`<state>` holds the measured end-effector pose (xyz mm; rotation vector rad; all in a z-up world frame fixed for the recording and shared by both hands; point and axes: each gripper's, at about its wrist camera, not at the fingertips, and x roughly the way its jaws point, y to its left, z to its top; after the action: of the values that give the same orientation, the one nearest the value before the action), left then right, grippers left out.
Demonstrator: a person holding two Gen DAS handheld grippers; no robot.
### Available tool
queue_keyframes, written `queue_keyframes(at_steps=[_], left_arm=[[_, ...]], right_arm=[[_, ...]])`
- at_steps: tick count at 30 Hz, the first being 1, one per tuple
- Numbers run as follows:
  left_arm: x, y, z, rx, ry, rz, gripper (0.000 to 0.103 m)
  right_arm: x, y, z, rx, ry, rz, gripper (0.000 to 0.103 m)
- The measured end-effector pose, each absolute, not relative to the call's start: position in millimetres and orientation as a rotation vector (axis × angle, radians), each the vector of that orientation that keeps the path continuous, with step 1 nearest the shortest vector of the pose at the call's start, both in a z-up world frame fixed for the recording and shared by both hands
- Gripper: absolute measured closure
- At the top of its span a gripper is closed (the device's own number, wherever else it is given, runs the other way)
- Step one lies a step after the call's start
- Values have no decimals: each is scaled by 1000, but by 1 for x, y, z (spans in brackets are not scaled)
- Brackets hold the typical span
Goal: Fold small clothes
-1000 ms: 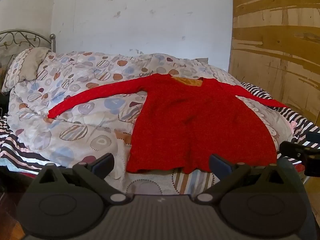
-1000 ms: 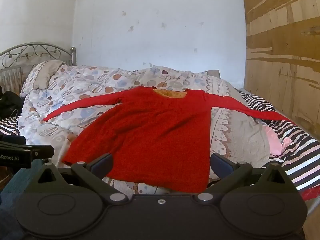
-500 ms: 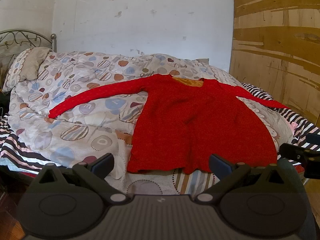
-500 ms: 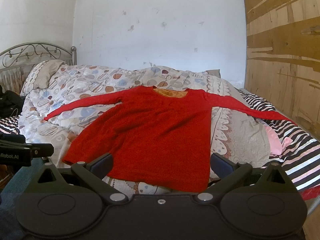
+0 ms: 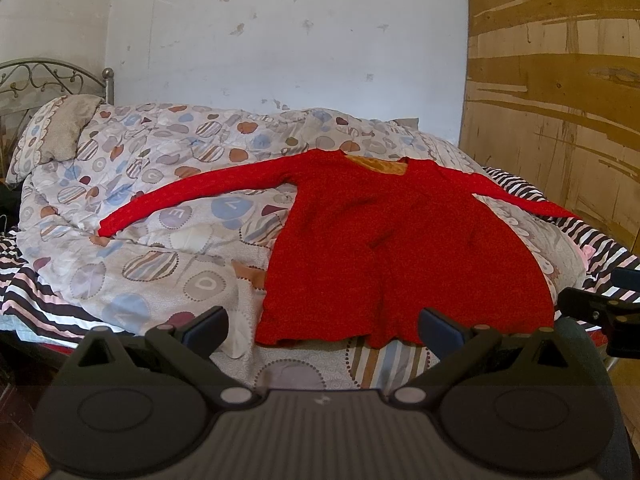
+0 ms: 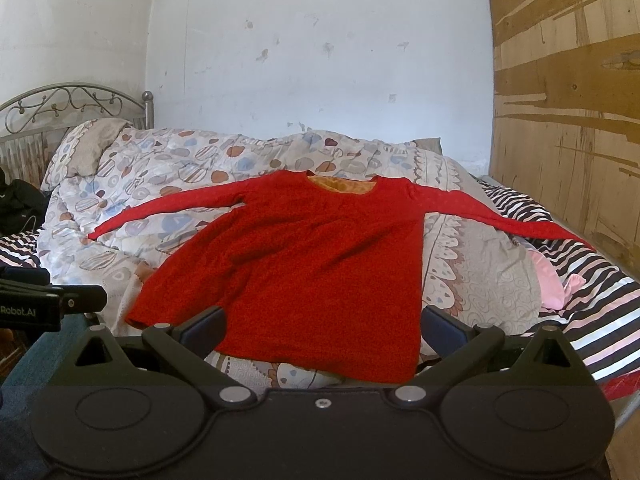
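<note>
A red long-sleeved top (image 5: 400,248) lies flat on the bed, front up, collar at the far side, both sleeves spread out to left and right. It also shows in the right wrist view (image 6: 312,272). My left gripper (image 5: 322,330) is open and empty, held just short of the hem's near edge. My right gripper (image 6: 322,328) is open and empty, over the near hem. The left sleeve's cuff (image 5: 110,227) lies far left on the quilt; the right cuff (image 6: 576,238) reaches the striped sheet.
A patterned quilt (image 5: 160,208) covers the bed, over a striped sheet (image 6: 592,320). A pillow (image 5: 56,136) and metal headboard (image 6: 68,104) are at the left. A wooden panel (image 6: 568,120) stands close on the right. A pink cloth (image 6: 552,280) lies right of the top.
Both views have shifted very slightly; the top and both open grippers stay as they were.
</note>
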<state>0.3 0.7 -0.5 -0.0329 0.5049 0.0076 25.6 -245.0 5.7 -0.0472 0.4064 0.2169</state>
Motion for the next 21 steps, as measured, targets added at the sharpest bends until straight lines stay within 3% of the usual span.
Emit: queue_keyframes(at_steps=[21], left_arm=[[0,2,0,-31,504,7,0]], right_arm=[[27,-245,5,-47,409,217,0]])
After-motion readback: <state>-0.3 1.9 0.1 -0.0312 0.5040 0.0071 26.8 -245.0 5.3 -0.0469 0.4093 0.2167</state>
